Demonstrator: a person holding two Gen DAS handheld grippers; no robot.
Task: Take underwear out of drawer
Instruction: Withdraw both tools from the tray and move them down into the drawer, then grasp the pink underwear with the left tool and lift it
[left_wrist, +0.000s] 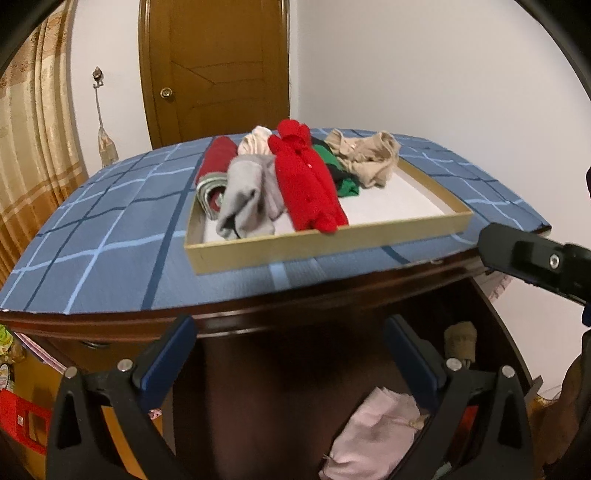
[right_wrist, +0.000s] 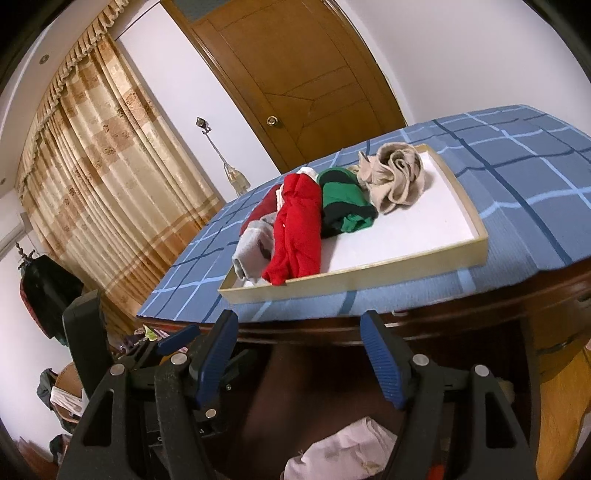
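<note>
Drawer (left_wrist: 369, 387) interior dark, contents blurred; pale pink garment (left_wrist: 373, 435) at frame bottom. Tray (left_wrist: 332, 247) held rolled clothes. Left gripper (left_wrist: 291, 354) & right gripper (right_wrist: 299, 354) released, nothing btwn fingers.

A bedroom in a private home: a panelled wooden door (right_wrist: 295, 74) with a round brass knob (right_wrist: 272, 120) stands in a plain white wall, beside long gold patterned curtains (right_wrist: 92, 166) with a tassel tie-back (right_wrist: 232, 177) on a hook. A dark wooden dresser (left_wrist: 332, 306) topped with a blue checked cloth (left_wrist: 110, 240) carries a shallow tray (left_wrist: 314, 251) of rolled clothes, and its open drawer (left_wrist: 277, 387) below holds a pale pink garment (left_wrist: 369, 435). Dark clothing (right_wrist: 44, 291) hangs at the far left, with more household clutter on the floor beneath.
</note>
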